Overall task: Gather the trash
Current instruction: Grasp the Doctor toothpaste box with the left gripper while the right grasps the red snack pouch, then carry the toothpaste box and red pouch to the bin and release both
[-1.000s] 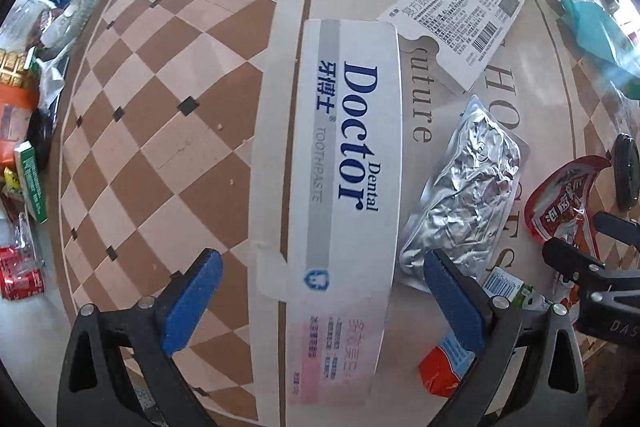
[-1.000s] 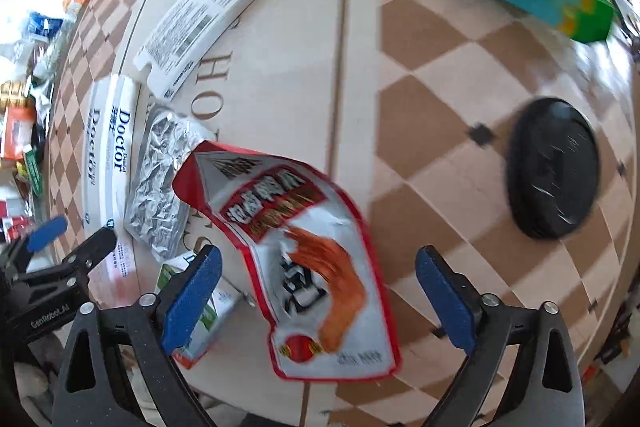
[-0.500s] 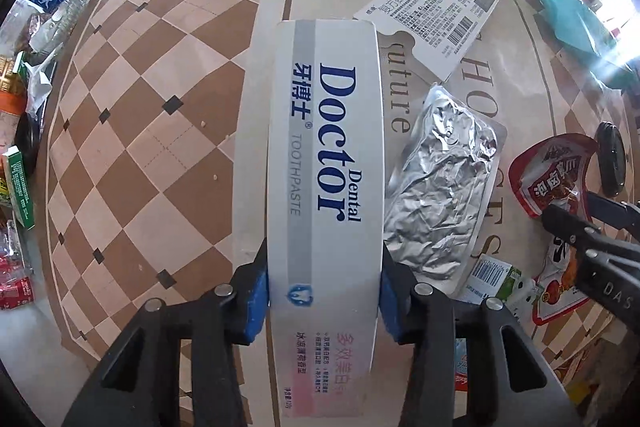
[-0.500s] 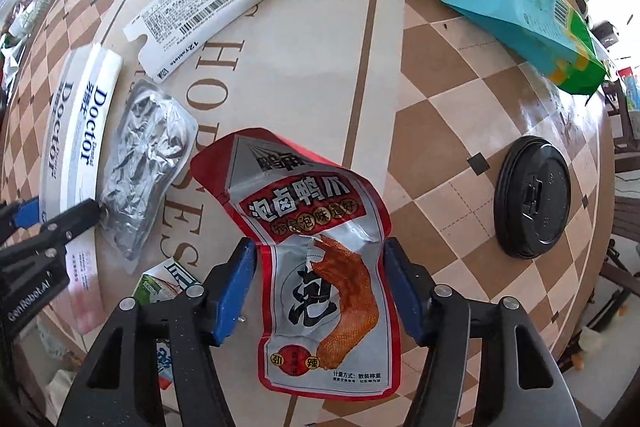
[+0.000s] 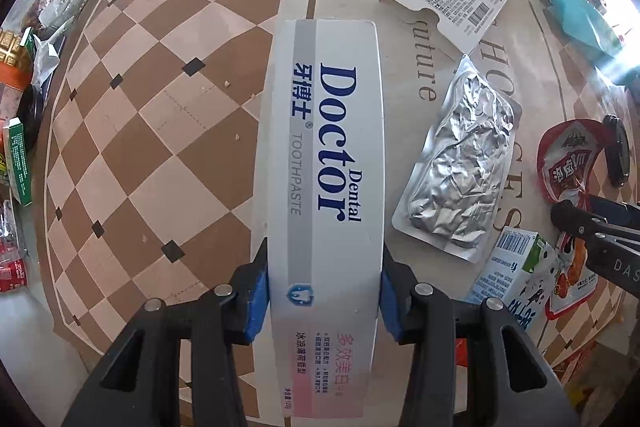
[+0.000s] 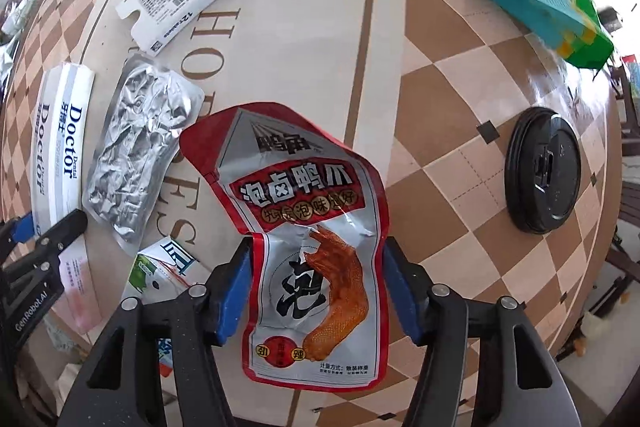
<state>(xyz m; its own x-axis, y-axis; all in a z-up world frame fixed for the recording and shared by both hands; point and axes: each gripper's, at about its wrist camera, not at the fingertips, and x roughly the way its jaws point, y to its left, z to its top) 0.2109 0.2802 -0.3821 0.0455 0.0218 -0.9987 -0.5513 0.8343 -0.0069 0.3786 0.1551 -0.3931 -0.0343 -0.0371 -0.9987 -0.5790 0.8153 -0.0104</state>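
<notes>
Left wrist view showed my left hand-held gripper [image 5: 322, 293] pinching the toothpaste box [image 5: 324, 187] across its width, both blue pads flat against its sides. I held the box lengthwise above the checked bench [image 5: 160, 131], with a crumpled foil pouch [image 5: 460, 167] just beside it. In the right wrist view, my right hand-held gripper [image 6: 316, 291] had just been closing on the red snack wrapper [image 6: 304, 239], and its pads pressed both wrapper edges. A black lid [image 6: 542, 169] lay well apart.
</notes>
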